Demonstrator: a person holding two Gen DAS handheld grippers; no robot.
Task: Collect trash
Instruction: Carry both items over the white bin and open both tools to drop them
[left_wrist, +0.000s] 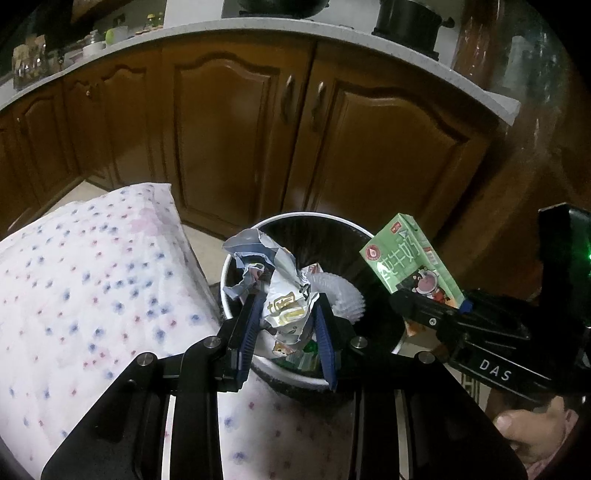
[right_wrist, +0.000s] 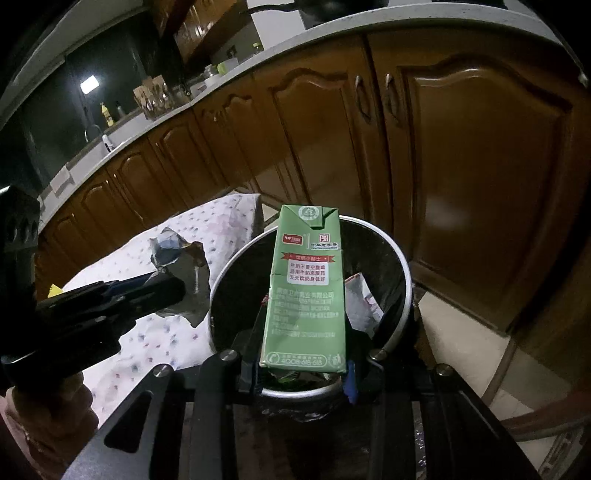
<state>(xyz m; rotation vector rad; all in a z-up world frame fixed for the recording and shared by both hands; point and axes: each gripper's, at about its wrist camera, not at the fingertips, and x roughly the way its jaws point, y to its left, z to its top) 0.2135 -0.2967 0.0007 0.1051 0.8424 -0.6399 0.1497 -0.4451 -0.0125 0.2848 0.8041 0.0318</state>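
My left gripper is shut on a crumpled silver snack wrapper, held over the near rim of the round trash bin. My right gripper is shut on a green milk carton, upright above the same bin. In the left wrist view the carton hangs at the bin's right edge in the right gripper. In the right wrist view the left gripper and wrapper sit just left of the bin. Inside the bin lie a white pleated paper cup and other packaging.
A table with a dotted white cloth stands left of the bin. Brown kitchen cabinets under a pale countertop run behind it, with a black pot on top. A hand holds the right tool.
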